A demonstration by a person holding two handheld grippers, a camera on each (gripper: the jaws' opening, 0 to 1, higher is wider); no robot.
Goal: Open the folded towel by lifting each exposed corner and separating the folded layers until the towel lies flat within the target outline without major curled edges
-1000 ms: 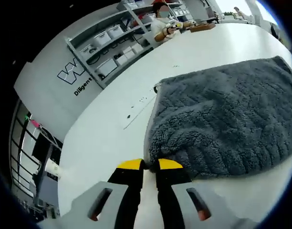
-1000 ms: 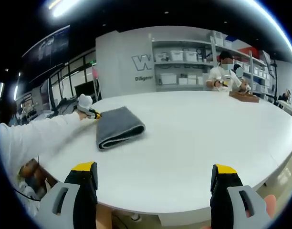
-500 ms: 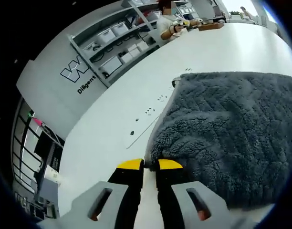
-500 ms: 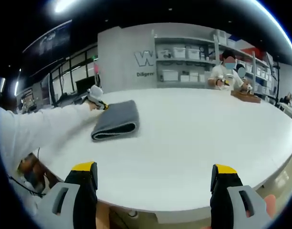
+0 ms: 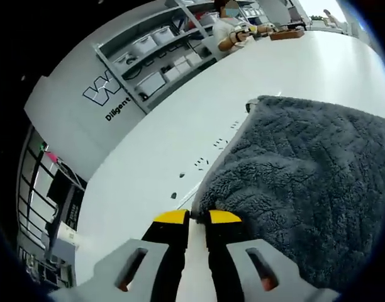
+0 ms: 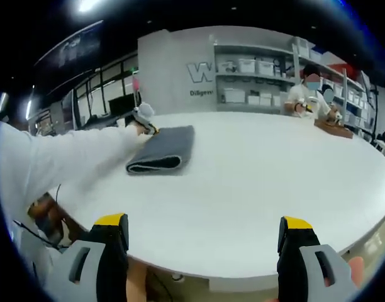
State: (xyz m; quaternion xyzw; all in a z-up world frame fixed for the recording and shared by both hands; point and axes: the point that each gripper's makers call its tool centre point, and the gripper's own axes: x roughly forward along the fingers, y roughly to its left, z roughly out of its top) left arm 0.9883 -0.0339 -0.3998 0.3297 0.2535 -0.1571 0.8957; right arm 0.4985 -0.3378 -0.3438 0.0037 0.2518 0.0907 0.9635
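Left tongs (image 5: pixel 191 217), at lower centre, pinch the towel (image 5: pixel 306 182) corner to lift a layer; right tongs (image 6: pixel 202 229) gape empty above the tabletop (image 6: pixel 255 176).

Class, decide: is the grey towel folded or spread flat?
Folded: the towel shows stacked layers with a rounded fold at its near end on the table.

The towel (image 6: pixel 163 150) is dark grey, thick and fluffy, folded into a flat stack with a rounded fold facing the right gripper (image 6: pixel 204 236), well ahead and left. Its near corner lies at the left gripper (image 5: pixel 199 217) tips.
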